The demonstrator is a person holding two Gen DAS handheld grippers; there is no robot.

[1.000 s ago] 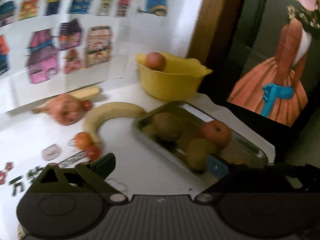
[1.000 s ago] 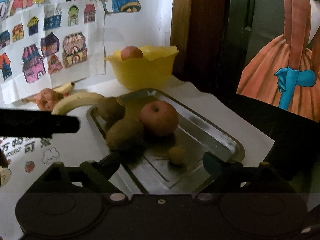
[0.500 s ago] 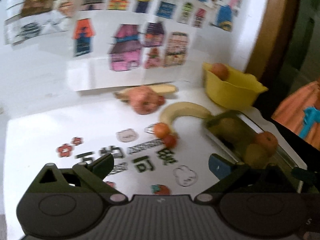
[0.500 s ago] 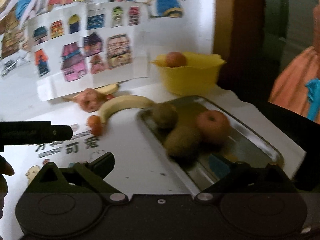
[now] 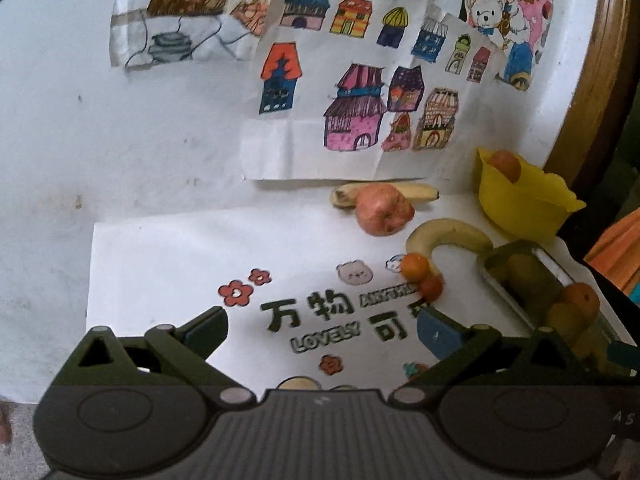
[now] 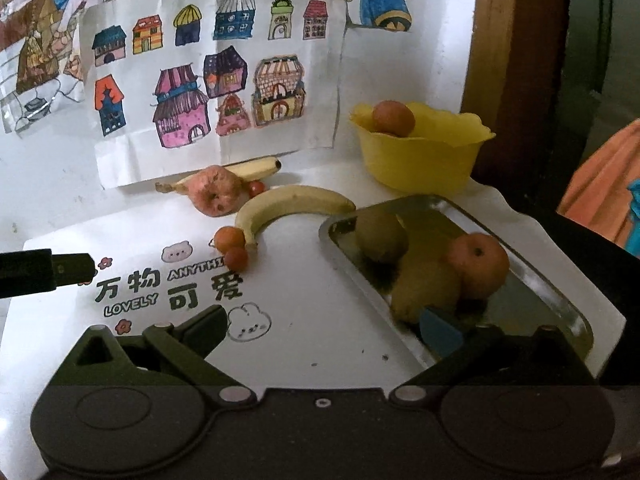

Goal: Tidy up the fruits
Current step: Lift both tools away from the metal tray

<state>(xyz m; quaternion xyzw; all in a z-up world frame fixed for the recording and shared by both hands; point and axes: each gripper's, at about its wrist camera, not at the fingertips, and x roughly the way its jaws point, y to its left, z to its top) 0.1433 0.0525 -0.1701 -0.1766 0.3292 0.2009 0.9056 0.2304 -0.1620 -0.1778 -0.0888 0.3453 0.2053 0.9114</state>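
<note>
Two kiwis (image 6: pixel 382 236) clear only rightward

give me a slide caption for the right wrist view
Open right gripper hovers by a metal tray of fruit, bananas and yellow bowl beyond.

A yellow bowl (image 6: pixel 420 160), a silver tray (image 6: pixel 532 264) and a white, flower-printed tabletop (image 6: pixel 312 320) are seen.
</note>
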